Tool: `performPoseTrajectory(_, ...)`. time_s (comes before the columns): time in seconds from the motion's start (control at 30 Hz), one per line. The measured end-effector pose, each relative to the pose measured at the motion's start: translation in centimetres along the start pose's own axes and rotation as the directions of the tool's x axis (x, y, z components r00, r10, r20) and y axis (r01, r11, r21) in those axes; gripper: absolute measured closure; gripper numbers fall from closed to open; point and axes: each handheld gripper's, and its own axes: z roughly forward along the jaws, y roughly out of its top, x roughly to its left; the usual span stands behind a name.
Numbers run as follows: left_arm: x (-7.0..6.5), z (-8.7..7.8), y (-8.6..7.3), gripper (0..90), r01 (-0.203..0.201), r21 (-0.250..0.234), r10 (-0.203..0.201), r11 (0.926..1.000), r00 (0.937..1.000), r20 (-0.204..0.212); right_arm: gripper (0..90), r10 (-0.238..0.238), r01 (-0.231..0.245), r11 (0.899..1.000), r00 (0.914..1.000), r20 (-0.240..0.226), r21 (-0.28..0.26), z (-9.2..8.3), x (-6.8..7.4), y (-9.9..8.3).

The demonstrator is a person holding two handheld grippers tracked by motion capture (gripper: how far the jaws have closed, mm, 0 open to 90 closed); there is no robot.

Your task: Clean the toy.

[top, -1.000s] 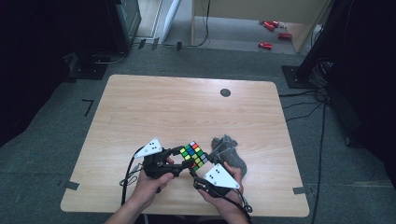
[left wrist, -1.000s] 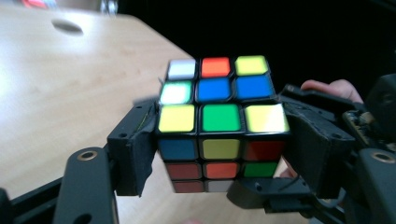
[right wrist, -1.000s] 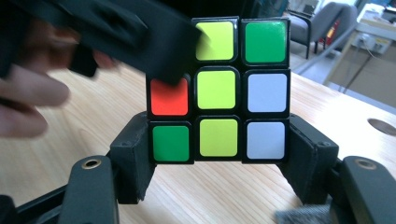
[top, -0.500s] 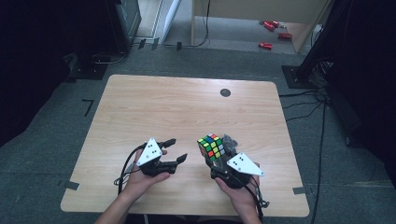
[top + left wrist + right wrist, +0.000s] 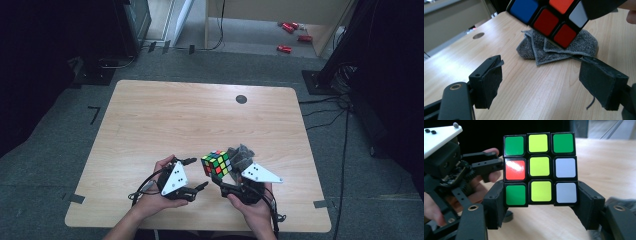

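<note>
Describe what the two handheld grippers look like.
Both the left gripper and the right gripper are black, two-jawed tools with dark fabric-like pads, brass-coloured pivot screws and a pale three-cornered plate dotted with black. A black cable trails from the left one.

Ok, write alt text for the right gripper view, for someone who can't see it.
A scrambled puzzle cube is clamped by its bottom layer between the right gripper's two black fingers, its green, yellow, white and red face toward the camera. To the left, a hand holds the left gripper above a wooden table.
</note>
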Motion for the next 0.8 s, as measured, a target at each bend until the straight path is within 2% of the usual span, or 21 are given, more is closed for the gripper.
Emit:
performPoseTrajectory(0.13,-0.4,0.1,0.0,18.5,-0.046,-0.001,0.046,0.9989,0.9988,-0.018,34.6,0.034,-0.033,0.999,0.9986,-0.041,0.034,0.2,0.4,0.1)
performPoseTrajectory(0.2,-0.5,0.1,0.0,18.4,-0.067,0.010,0.067,0.9977,0.9973,-0.029,34.6,0.039,-0.036,0.998,0.9983,-0.044,0.050,0.3,0.6,0.0)
performPoseTrajectory(0.3,-0.7,-0.1,0.1,18.4,-0.088,-0.003,0.088,0.9961,0.9953,-0.039,34.6,0.039,-0.035,0.996,0.9984,-0.042,0.078,0.7,0.9,-0.2)
performPoseTrajectory(0.57,-1.1,-0.2,0.2,21.2,-0.127,-0.021,0.126,0.9917,0.9911,-0.042,34.5,0.058,-0.050,0.989,0.9967,-0.057,0.141,1.5,1.5,-0.5)
performPoseTrajectory(0.73,-1.5,-0.2,0.3,27.9,-0.180,-0.020,0.179,0.9834,0.9827,-0.046,34.5,0.135,-0.121,0.977,0.9882,-0.072,0.175,1.8,1.1,-0.6)
performPoseTrajectory(0.8,-1.8,-0.1,0.3,31.4,-0.205,-0.012,0.204,0.9787,0.9771,-0.061,34.4,0.157,-0.141,0.973,0.9846,-0.077,0.181,1.8,0.9,-0.7)
